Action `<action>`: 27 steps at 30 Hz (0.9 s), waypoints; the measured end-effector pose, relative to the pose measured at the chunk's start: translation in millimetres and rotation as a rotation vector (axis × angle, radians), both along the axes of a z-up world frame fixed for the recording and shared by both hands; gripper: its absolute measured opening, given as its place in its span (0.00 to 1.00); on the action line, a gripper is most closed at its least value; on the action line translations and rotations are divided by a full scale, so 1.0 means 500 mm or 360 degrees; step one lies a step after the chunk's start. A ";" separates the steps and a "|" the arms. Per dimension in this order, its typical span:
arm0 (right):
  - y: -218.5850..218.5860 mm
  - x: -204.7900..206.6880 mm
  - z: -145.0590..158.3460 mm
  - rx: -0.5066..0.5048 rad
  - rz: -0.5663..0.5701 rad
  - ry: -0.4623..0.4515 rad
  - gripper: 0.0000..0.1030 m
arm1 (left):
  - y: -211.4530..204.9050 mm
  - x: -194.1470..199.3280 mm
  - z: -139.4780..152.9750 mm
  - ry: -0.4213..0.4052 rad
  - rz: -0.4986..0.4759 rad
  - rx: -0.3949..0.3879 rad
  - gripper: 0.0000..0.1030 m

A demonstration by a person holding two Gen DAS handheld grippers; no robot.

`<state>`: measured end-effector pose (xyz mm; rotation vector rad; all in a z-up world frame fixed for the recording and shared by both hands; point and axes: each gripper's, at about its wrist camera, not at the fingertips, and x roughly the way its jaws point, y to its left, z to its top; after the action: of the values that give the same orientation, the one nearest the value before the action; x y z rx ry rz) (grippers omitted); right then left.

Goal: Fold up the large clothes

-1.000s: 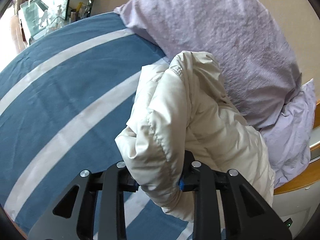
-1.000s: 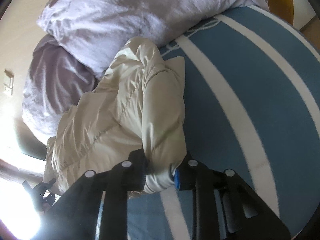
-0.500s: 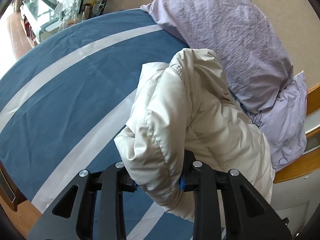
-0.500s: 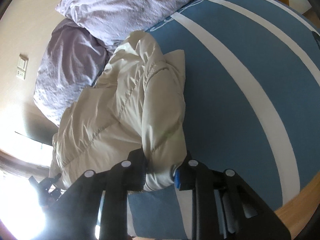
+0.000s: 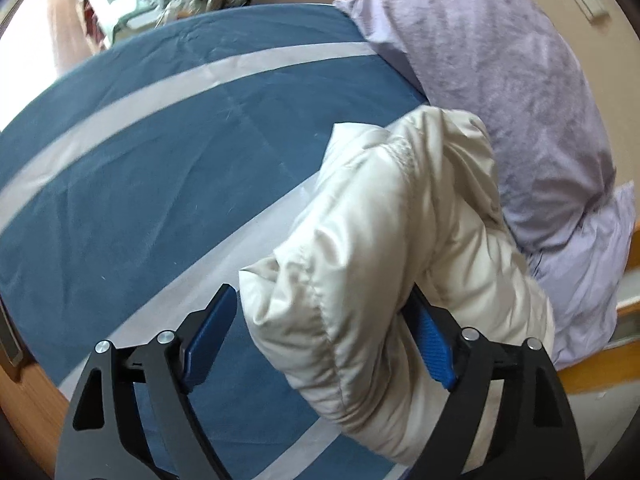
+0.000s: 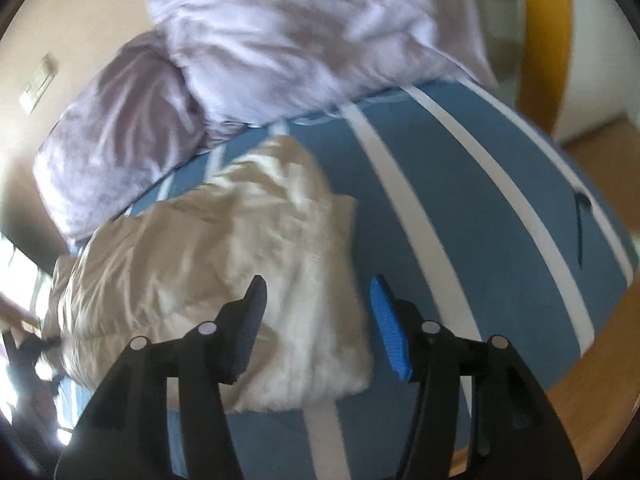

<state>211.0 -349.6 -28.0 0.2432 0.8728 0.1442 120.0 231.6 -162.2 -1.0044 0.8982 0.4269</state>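
Both grippers, left (image 5: pixel 320 340) and right (image 6: pixel 316 320), had just opened, releasing the jacket (image 5: pixel 392 248), which probably lay lengthwise ahead.

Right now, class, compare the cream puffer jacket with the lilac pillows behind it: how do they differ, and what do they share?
The jacket is cream with stitched quilting; the pillows are lilac and plainly crinkled. The jacket lies bunched between the fingers of the left gripper, whose jaws have just been opening; the pillows lie clear of both grippers. The jacket lies further down the striped blue bed cover; the pillows are stacked at the wall. Both are soft and puffy.
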 end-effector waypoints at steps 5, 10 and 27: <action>0.123 0.017 0.007 -0.0154 0.0269 -0.0046 0.57 | 0.005 0.005 -0.014 -0.0036 0.0099 -0.0103 0.84; 0.205 0.025 -0.024 -0.0275 0.0413 -0.0013 0.57 | -0.006 0.018 -0.016 -0.0077 0.0165 -0.0140 0.79; 0.264 0.024 -0.129 -0.0583 0.0419 -0.0030 0.66 | -0.069 0.046 0.141 -0.0572 0.0026 -0.0251 0.28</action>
<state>223.0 -217.5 -92.7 -0.2164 0.8936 0.2274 142.7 197.3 -91.4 -1.1888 0.6059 0.1809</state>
